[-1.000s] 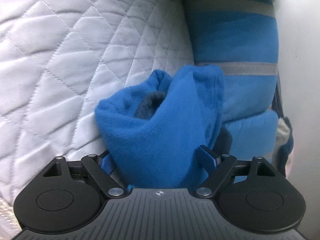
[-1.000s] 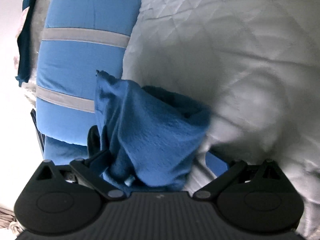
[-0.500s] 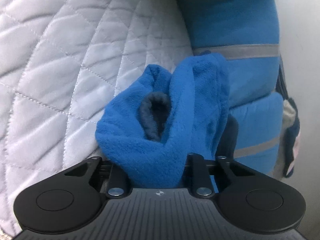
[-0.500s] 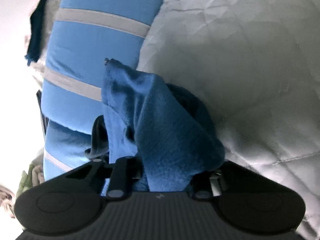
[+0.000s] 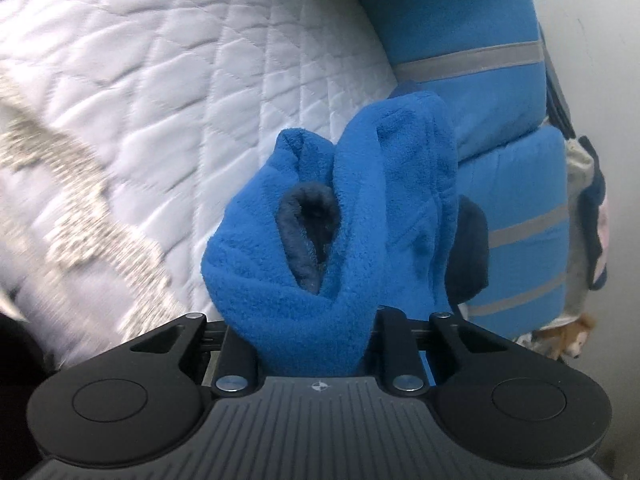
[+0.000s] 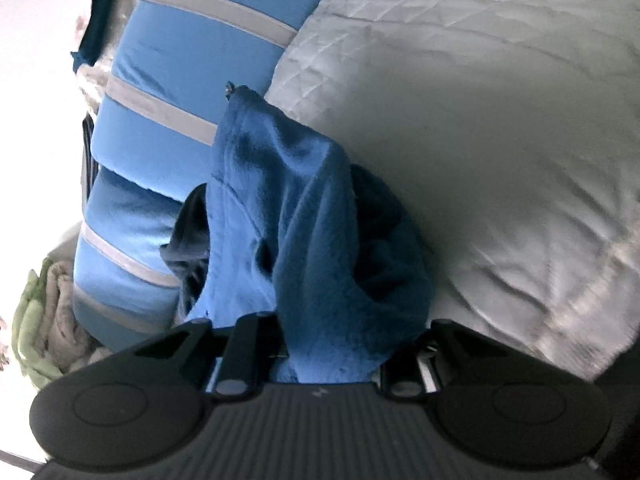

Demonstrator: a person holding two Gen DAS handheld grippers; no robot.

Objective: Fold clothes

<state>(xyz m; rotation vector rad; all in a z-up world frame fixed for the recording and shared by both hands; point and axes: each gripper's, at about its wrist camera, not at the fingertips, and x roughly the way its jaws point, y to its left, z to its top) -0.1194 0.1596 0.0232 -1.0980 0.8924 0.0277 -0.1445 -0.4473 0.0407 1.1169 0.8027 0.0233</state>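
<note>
A bright blue fleece garment with a dark navy lining is bunched up in front of my left gripper. The gripper is shut on a thick fold of it, and the cloth hides the fingertips. In the right wrist view the same fleece hangs in dark folds from my right gripper, which is shut on another bunch of it. Both bunches are lifted off the white quilted bedspread.
Two blue pillows with grey stripes are stacked against a pale wall beside the fleece. A pale lace band runs across the quilt. Green and beige cloth is piled by the pillows.
Both grippers went from wide open around the fleece to shut on it. They then rose with the cloth, rolled, and pulled back from the pillows.
</note>
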